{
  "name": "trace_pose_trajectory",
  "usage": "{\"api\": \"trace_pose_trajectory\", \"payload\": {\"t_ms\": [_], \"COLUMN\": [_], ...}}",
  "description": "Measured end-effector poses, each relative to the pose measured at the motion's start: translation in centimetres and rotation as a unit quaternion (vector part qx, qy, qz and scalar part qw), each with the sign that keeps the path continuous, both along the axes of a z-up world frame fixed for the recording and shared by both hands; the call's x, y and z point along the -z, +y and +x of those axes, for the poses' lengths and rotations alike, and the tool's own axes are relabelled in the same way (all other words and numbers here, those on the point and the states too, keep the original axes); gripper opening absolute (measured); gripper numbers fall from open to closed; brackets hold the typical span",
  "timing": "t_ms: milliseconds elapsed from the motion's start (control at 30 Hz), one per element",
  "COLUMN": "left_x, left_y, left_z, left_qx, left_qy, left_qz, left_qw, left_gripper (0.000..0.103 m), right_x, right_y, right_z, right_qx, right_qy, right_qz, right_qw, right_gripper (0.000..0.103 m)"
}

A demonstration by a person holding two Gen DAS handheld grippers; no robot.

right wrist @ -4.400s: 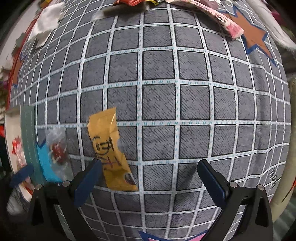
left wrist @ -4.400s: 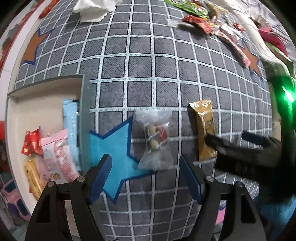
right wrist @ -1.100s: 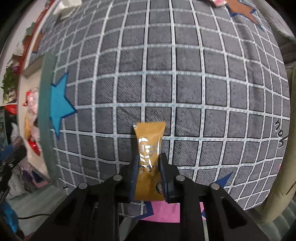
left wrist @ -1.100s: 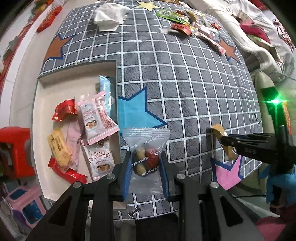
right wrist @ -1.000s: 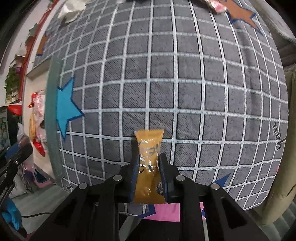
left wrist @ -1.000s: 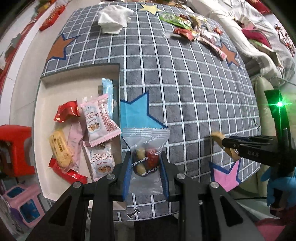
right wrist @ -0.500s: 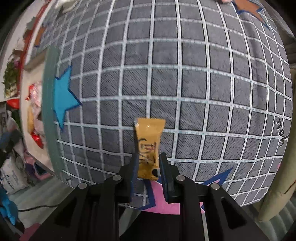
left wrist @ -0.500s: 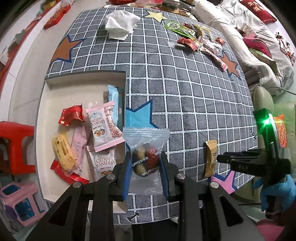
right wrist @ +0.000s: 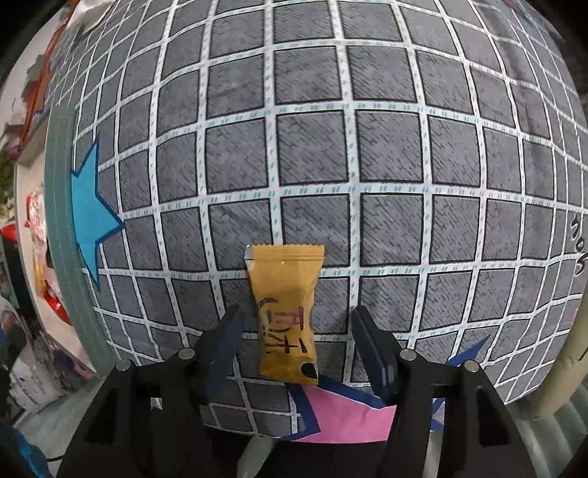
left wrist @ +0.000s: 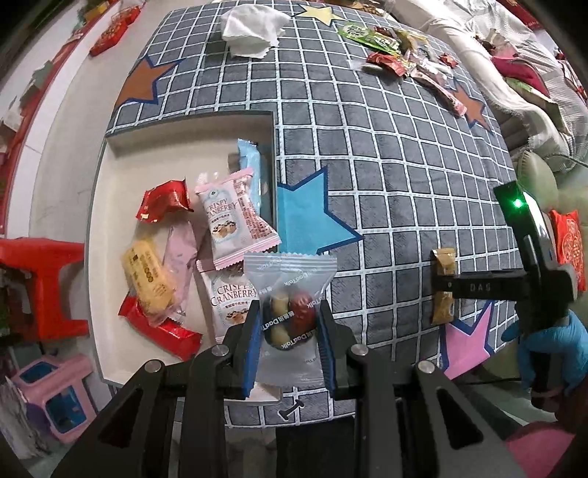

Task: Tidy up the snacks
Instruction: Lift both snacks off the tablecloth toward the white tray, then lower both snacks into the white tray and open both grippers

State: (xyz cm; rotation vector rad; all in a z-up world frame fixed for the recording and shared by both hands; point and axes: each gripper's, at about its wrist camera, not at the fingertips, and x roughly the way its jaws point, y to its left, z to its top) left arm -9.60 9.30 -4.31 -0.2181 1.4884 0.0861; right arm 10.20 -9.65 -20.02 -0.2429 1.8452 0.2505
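Observation:
My left gripper (left wrist: 290, 327) is shut on a clear snack packet (left wrist: 290, 290) with red and pale pieces inside, held above the near right corner of the white tray (left wrist: 110, 279). The tray holds several snack packets, among them a pink cranberry packet (left wrist: 231, 217). My right gripper (right wrist: 301, 342) has its jaws apart, with an orange-brown snack packet (right wrist: 286, 309) between them; the fingers (right wrist: 224, 342) stand clear of its sides. It is above the checked cloth (right wrist: 312, 147). In the left wrist view the right gripper (left wrist: 443, 286) and that packet (left wrist: 444, 261) show at the right.
A pile of loose snacks (left wrist: 400, 59) lies at the far right of the cloth, and a white tissue (left wrist: 253, 29) at the far edge. A red stool (left wrist: 33, 279) and a pink stool (left wrist: 55, 389) stand left of the tray. The cloth's near edge is just below both grippers.
My right gripper has opened; its jaws now stand apart around the orange-brown packet. My left gripper stays shut on the clear packet, lifted a little higher over the tray corner.

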Motion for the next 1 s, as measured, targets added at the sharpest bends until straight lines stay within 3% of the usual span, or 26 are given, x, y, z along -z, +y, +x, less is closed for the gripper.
{"api": "trace_pose_trajectory", "payload": {"t_ms": [33,67,167,467,733,1000], "left_x": [0.0,0.0,-0.1,-0.1,-0.2,-0.1], "left_y": [0.0,0.1,0.0,1.1,3.0,6.3], "left_z": [0.0,0.1,0.2,0.4,0.2,-0.6], "left_qx": [-0.001,-0.001,0.001,-0.022,-0.051,-0.087], "left_qy": [0.000,-0.001,-0.005,-0.012,-0.023,-0.037], "left_qz": [-0.001,-0.001,-0.003,-0.014,-0.020,-0.004], "left_qw": [1.0000,1.0000,1.0000,0.9996,0.9982,0.9955], "left_gripper": [0.031,0.031,0.031,0.031,0.031,0.031], "right_x": [0.0,0.3,0.2,-5.0,-8.1,-10.9], "right_y": [0.1,0.4,0.8,4.3,11.2,19.5], "right_z": [-0.2,-0.5,-1.2,-2.0,-3.6,-4.5], "right_qx": [-0.010,-0.011,-0.012,-0.041,-0.092,-0.167], "right_qy": [-0.007,-0.006,-0.003,-0.032,-0.047,-0.056], "right_qz": [-0.007,-0.005,0.002,0.062,0.109,0.142], "right_qw": [1.000,1.000,1.000,0.997,0.989,0.974], "right_gripper": [0.043,0.023,0.023,0.023,0.023,0.023]}}
